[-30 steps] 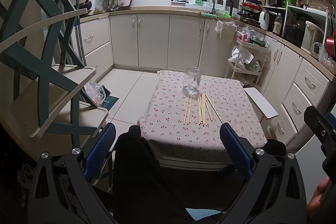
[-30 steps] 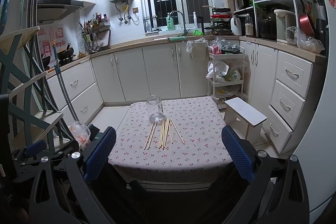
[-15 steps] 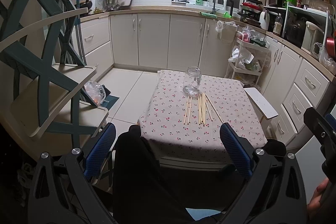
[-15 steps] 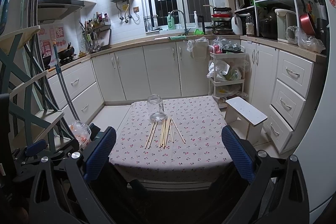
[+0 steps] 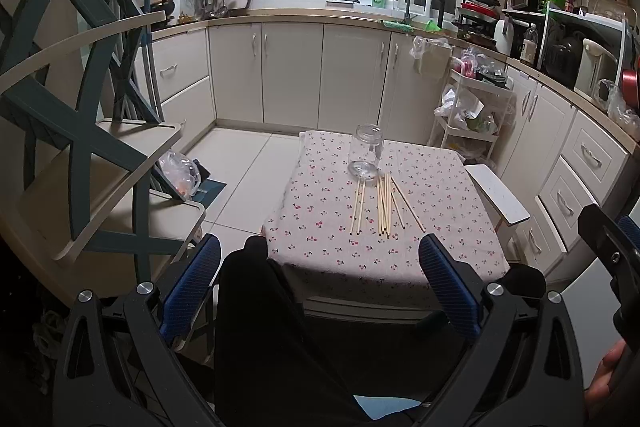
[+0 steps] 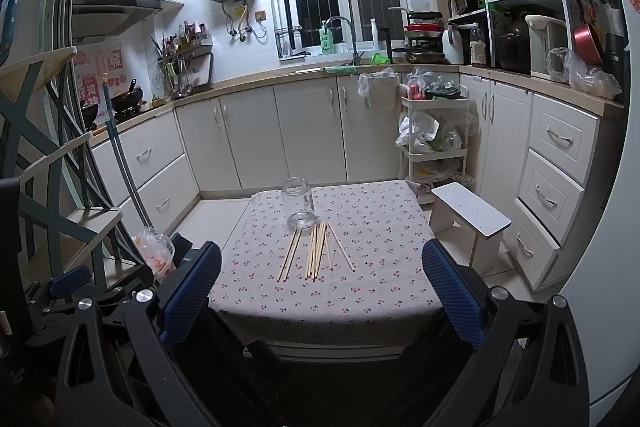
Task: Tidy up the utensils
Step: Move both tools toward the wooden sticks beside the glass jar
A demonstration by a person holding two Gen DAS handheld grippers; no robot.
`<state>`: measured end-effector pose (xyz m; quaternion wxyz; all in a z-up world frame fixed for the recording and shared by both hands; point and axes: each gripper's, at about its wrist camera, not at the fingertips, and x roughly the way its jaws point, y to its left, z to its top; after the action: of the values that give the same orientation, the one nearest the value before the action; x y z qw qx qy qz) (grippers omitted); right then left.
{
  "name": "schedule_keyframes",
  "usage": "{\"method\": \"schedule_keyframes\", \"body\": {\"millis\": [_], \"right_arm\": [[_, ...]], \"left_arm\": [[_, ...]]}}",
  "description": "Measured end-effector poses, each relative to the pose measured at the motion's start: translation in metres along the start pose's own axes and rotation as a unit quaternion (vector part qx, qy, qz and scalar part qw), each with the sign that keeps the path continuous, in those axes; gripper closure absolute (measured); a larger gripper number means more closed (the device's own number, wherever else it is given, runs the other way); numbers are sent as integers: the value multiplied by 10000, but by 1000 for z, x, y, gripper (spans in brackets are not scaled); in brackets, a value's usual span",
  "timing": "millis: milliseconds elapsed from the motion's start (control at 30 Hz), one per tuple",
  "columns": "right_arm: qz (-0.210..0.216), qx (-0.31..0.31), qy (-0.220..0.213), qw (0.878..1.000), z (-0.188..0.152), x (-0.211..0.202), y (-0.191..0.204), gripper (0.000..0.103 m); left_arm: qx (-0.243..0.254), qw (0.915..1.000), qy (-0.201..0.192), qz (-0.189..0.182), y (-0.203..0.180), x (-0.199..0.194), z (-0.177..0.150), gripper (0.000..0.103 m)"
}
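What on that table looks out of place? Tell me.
The glass jar lies tipped on its side on the tablecloth, empty. The chopsticks lie loose beside it, fanned out unevenly rather than bundled. Both grippers are open, well short of the table.

Wooden chopsticks (image 6: 316, 251) lie loosely fanned just before an upright, empty glass jar (image 6: 298, 203).

Both grippers are just hanging out low and level. The left gripper (image 5: 320, 281) has its blue-padded fingers (image 5: 191, 283) spread wide with nothing between them, and the right gripper (image 6: 322, 291) is the same, fingers (image 6: 454, 293) wide apart, empty.
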<state>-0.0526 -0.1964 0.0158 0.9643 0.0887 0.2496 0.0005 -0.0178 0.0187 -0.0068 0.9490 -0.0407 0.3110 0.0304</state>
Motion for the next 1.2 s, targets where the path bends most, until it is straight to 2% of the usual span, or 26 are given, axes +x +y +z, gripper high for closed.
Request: {"method": "schedule_keyframes", "body": {"millis": [267, 767, 1200], "right_arm": [[23, -27, 77, 10000, -8, 3, 9, 6], [87, -86, 252, 9996, -3, 18, 6, 6], [212, 4, 801, 9966, -6, 75, -11, 6]], "left_arm": [[7, 10000, 74, 5, -2, 5, 0, 8], [-9, 9996, 286, 39, -3, 24, 1, 8], [100, 9979, 596, 250, -9, 82, 6, 8]]}}
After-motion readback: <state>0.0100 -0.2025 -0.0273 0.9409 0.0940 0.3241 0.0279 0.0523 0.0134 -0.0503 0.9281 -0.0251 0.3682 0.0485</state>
